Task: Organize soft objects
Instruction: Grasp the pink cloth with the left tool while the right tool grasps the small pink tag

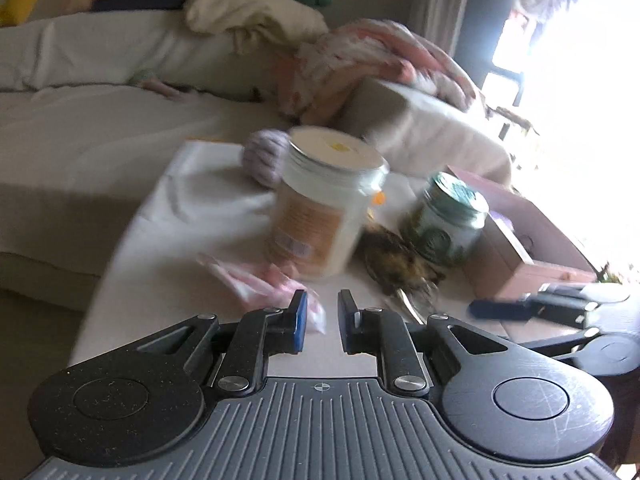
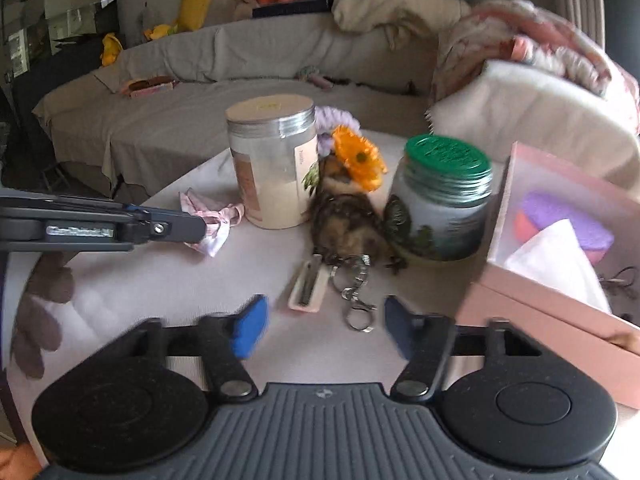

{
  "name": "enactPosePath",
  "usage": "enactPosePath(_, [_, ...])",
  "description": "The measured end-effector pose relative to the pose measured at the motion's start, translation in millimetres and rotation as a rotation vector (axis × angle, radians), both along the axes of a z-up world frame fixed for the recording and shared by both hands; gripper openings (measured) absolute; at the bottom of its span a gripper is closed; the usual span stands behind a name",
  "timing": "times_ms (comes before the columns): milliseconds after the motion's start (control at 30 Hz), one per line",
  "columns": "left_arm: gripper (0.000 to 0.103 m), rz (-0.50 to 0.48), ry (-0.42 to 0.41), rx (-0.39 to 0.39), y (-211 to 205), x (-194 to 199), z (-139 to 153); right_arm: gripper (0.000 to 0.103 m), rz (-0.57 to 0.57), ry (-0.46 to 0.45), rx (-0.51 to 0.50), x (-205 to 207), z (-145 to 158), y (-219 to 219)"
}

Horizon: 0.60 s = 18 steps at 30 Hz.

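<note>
A crumpled pink-and-white cloth (image 1: 256, 284) (image 2: 210, 222) lies on the white table just ahead and left of my left gripper (image 1: 322, 322), which is open and empty. The left gripper also shows from the side in the right wrist view (image 2: 200, 224), its tip at the cloth. My right gripper (image 2: 326, 330) is wide open and empty above the table. A brown furry keychain toy (image 2: 344, 220) (image 1: 404, 268) with an orange flower (image 2: 358, 158) lies ahead of it. A purple scrunchie (image 1: 264, 158) (image 2: 338, 120) sits behind the white jar.
A white jar (image 1: 320, 208) (image 2: 274, 162) and a green-lidded jar (image 1: 448, 220) (image 2: 444, 196) stand mid-table. An open pink box (image 2: 552, 280) holding purple and orange sponges (image 2: 568, 220) sits at right. A pink clip (image 2: 306, 286) and key rings (image 2: 356, 296) lie near. Sofa (image 2: 200, 92) with cushions behind.
</note>
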<state>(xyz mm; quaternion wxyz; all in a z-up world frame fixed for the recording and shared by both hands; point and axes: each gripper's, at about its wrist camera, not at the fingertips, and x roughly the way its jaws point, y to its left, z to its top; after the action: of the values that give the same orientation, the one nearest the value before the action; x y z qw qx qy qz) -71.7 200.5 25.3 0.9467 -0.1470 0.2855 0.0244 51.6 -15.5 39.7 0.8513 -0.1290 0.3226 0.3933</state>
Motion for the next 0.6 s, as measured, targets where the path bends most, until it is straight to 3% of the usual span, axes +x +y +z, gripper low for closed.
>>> enactPosePath(133, [0.018,0.162,-0.044,-0.004,30,-5,8,0.036,0.021,0.014,-0.012,6,-8,20])
enactPosePath(200, [0.018,0.222,-0.043,-0.031,50,0,7,0.021,0.029,0.029,-0.038,9,-13,27])
enactPosePath(233, [0.018,0.234,-0.04,-0.055,59,4,5,0.021,0.024,0.013,-0.039,7,-14,27])
enactPosePath(367, [0.018,0.17,-0.019,-0.168,80,24,-8,0.021,0.081,0.033,-0.043,-7,-12,17])
enactPosePath(500, [0.018,0.06,0.03,-0.285,82,38,-28,0.021,0.098,-0.01,-0.06,-25,-15,-3])
enactPosePath(567, [0.018,-0.016,0.041,-0.304,70,38,-32,0.023,0.099,-0.011,-0.062,-29,-14,-14])
enactPosePath(600, [0.018,-0.051,0.041,-0.286,63,37,-32,0.031,0.094,-0.014,-0.06,-31,-15,-17])
